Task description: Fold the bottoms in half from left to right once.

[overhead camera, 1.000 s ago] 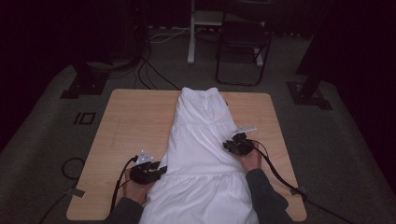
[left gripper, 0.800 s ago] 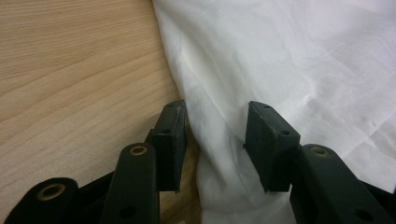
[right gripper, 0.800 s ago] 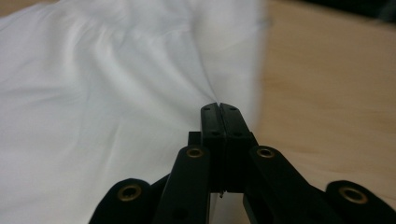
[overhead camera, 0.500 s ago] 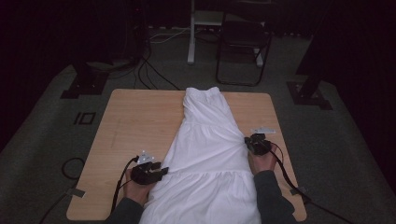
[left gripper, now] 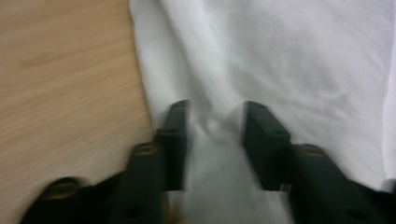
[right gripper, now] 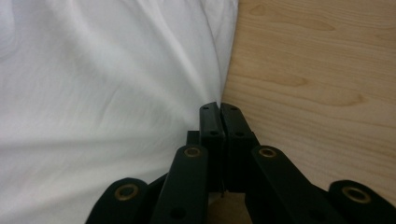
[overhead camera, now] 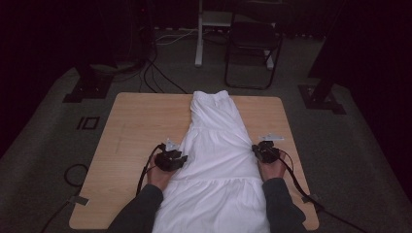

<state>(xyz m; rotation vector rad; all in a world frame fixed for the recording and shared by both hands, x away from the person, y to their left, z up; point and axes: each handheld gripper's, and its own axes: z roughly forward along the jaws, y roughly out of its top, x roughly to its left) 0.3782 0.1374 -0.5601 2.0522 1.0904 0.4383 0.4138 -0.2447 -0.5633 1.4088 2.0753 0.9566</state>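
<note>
two edges to take, one done: my right gripper [right gripper: 219, 108] is clamped on the dress [overhead camera: 216, 160] hem, flat along the bench [overhead camera: 131, 126]. my left gripper [left gripper: 212, 121] has been closing, cloth between jaws, not pinched yet.

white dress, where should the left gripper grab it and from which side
Grip the white dress by its left side edge, coming in from the bare table side. It lies flat, so only the thin edge can be pinched. The left gripper already straddles a raised fold there, its jaws have just been closing; the right gripper pinches the opposite edge.
</note>
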